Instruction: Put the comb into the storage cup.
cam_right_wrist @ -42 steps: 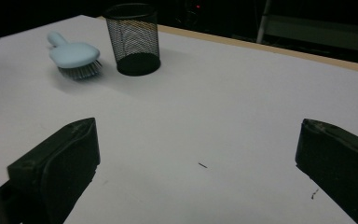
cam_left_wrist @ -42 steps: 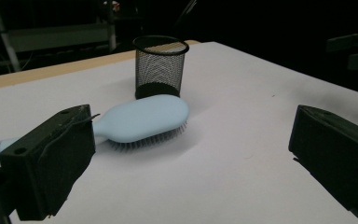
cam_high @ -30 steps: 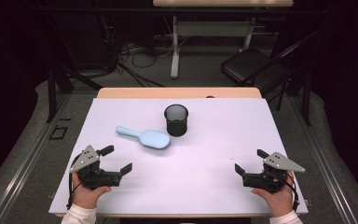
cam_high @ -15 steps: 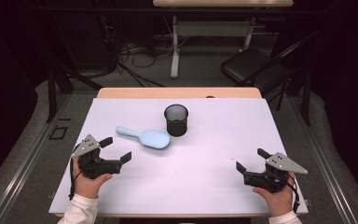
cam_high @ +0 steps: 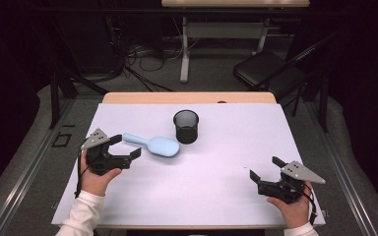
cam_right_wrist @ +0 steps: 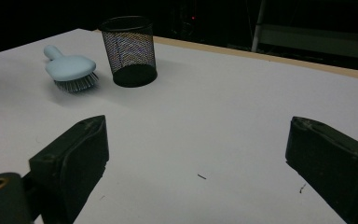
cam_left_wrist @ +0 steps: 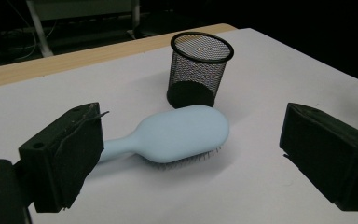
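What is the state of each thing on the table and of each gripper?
Hairbrush: lying bristles down, not held.
Mesh cup: upright, apart from the hairbrush.
Left gripper: open, near the hairbrush handle, not touching it.
Right gripper: open, holding nothing.

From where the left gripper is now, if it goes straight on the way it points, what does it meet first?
Most likely the light blue hairbrush, lying bristles down between the open jaws of the left gripper. The black mesh cup stands behind it. Depth is hard to judge.
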Demonstrator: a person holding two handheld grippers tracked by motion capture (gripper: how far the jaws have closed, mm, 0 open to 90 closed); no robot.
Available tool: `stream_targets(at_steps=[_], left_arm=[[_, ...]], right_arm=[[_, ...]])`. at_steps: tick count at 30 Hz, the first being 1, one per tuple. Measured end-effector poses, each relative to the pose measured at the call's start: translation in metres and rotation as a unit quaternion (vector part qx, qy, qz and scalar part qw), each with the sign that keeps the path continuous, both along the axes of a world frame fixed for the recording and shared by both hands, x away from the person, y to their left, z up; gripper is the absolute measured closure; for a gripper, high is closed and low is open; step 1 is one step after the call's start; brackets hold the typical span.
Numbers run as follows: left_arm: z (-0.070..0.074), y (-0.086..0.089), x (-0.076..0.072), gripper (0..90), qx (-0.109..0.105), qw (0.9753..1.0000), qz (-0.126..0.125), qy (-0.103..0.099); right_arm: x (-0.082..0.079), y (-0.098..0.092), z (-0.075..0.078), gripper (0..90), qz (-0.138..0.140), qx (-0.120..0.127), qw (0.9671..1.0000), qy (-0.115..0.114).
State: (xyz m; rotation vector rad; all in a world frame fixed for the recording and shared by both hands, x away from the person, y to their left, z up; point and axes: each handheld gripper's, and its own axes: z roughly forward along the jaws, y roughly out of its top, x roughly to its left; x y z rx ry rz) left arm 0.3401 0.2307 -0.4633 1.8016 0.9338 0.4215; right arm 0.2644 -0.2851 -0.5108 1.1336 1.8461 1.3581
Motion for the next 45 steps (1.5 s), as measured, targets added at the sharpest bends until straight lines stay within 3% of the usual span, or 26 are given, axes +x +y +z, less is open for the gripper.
stream_targets(at_steps=[17,25,34,40,43,45], left_arm=[[0.022,0.001,0.033,20.1,0.013,0.9987,0.039,0.028],[0.025,0.004,0.044,32.1,0.004,0.9973,0.067,0.031],[0.024,0.006,0.056,38.0,0.003,0.9956,0.086,0.037],[0.018,0.008,0.065,43.5,0.017,0.9922,0.113,0.05],[0.013,0.01,0.071,44.5,0.026,0.9885,0.137,0.058],[0.012,0.011,0.073,47.1,0.024,0.9882,0.138,0.062]], right_arm=[[0.002,-0.001,-0.002,6.9,-0.001,0.004,1.0,0.005],[0.003,-0.002,-0.003,7.7,-0.005,0.013,0.9999,0.01],[0.004,-0.003,-0.003,7.8,-0.006,0.012,0.9998,0.013],[0.004,-0.003,-0.004,8.1,-0.007,0.017,0.9997,0.014],[0.004,-0.003,-0.004,8.1,-0.006,0.017,0.9997,0.014],[0.004,-0.003,-0.004,8.1,-0.006,0.017,0.9997,0.014]])
